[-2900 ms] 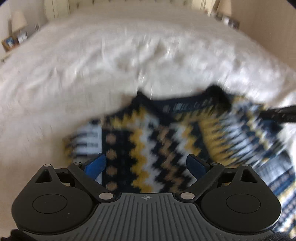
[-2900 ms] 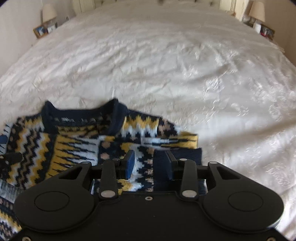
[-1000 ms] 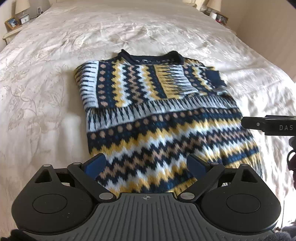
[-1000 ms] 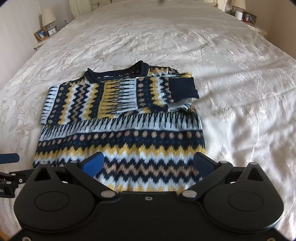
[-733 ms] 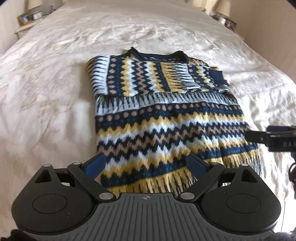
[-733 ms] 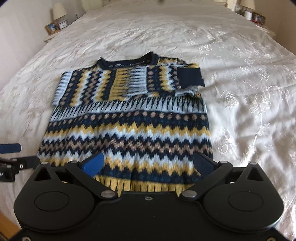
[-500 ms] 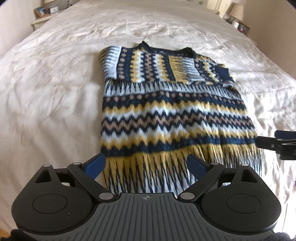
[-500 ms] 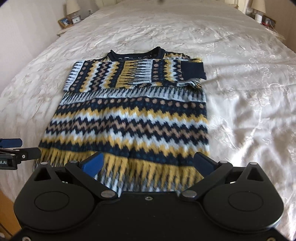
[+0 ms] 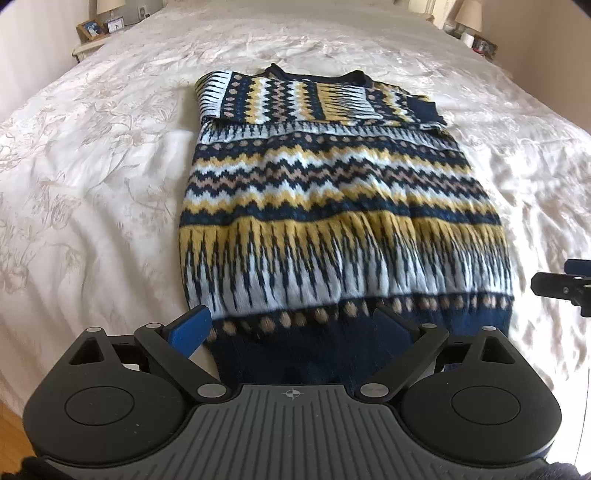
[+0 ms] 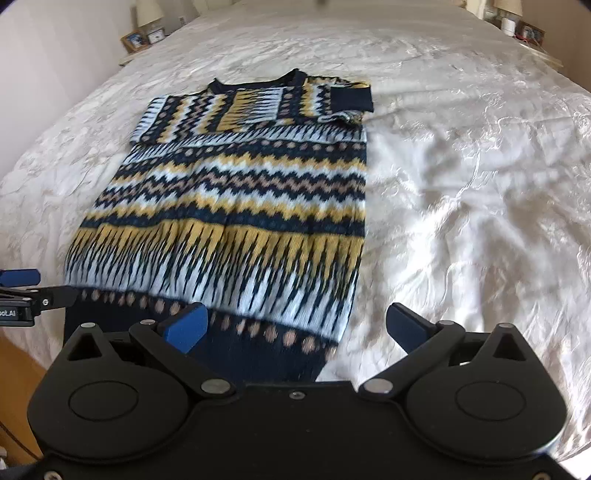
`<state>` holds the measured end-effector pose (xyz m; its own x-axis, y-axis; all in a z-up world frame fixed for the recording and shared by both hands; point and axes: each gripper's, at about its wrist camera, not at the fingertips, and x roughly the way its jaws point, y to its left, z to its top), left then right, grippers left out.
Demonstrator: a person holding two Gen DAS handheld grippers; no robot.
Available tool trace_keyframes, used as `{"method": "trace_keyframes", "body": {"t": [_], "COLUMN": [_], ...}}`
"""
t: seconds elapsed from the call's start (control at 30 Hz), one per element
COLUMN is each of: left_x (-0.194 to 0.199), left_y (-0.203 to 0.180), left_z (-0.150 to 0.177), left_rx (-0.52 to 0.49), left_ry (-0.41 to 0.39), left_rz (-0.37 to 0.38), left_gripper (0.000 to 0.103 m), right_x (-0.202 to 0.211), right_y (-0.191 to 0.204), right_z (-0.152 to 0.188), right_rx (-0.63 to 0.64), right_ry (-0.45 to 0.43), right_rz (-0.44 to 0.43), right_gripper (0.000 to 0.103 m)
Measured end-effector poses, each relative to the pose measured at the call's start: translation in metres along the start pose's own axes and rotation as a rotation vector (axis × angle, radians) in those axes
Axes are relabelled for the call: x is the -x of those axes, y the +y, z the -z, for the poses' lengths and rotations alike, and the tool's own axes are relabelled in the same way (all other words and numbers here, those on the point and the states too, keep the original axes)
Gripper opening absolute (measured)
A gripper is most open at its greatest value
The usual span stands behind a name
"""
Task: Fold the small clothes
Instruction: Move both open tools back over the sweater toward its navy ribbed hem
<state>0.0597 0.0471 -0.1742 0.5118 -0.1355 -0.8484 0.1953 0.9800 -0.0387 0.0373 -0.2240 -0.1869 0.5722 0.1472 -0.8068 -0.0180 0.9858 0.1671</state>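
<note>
A patterned knit sweater (image 9: pixel 332 192) (image 10: pixel 236 206) in navy, yellow and pale blue lies flat on the white bedspread (image 9: pixel 92 155), collar far, navy hem near. Both sleeves are folded across the chest, the navy cuff (image 10: pixel 351 96) on the right. My left gripper (image 9: pixel 291 326) is open, its fingers spread over the hem's left part. My right gripper (image 10: pixel 295 325) is open over the hem's right corner. Each gripper's tip shows at the edge of the other's view (image 9: pixel 561 286) (image 10: pixel 26 291). Neither holds cloth.
The bedspread (image 10: pixel 480 184) stretches wide on all sides of the sweater. Nightstands with lamps and photo frames (image 9: pixel 94 27) (image 10: pixel 144 35) stand at the far corners. Wooden floor (image 10: pixel 18 369) shows past the bed's near edge.
Both grippers, open throughout, have drawn back from the folded sleeves toward the near end of the bed; the sweater's hem now lies between their fingers. Earlier the right jaws were nearly shut by a sleeve.
</note>
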Motion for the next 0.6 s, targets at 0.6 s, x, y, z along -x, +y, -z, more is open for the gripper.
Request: {"method": "trace_keyframes", "body": {"t": [0.6], "left_x": [-0.014], "left_y": [0.013], "left_z": [0.052], "left_rx": [-0.018], "left_ry": [-0.001], "left_rz": [-0.026], "left_gripper": [0.095], "right_x": [-0.015], "right_y": [0.005], "right_z": [0.053], "right_rx": [0.004], "right_ry": [0.030], "right_rz": [-0.100], "right_gripper": [0.102]}}
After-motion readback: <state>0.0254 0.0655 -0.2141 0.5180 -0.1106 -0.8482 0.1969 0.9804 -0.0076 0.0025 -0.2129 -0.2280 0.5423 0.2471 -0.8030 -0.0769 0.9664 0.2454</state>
